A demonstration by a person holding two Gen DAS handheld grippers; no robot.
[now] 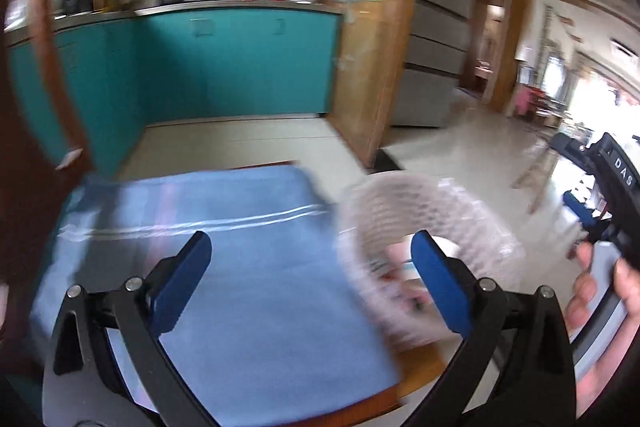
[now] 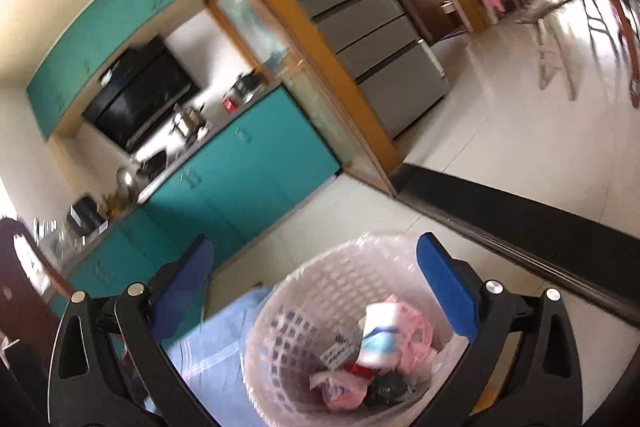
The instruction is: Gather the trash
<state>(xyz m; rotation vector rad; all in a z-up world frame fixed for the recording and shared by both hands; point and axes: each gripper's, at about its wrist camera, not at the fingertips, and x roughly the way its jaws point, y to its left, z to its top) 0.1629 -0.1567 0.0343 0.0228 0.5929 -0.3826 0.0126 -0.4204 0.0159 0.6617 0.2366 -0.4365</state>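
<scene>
Left claw (image 1: 310,257): spread as wide as it goes, nothing between its blue pads – I have it hanging over the blue cloth (image 1: 224,267), free for whatever scrap comes next.
Right claw (image 2: 316,269): equally wide, empty, tipped slightly down over the bin; my hand (image 1: 600,291) shows at 3 o'clock in the left view, wrapped round its handle.
Bin (image 2: 304,295): a white lattice basket lined with a clear bag, standing at the table's right edge, beside the cloth – my guess is it sits there so both claws can reach it.
Trash (image 2: 380,347): already inside the bin – pink and white wrappers, a dark scrap, a small printed packet, heaped at the bottom.
Table (image 1: 424,367): no loose litter visible on the cloth; the view is blurred.
</scene>
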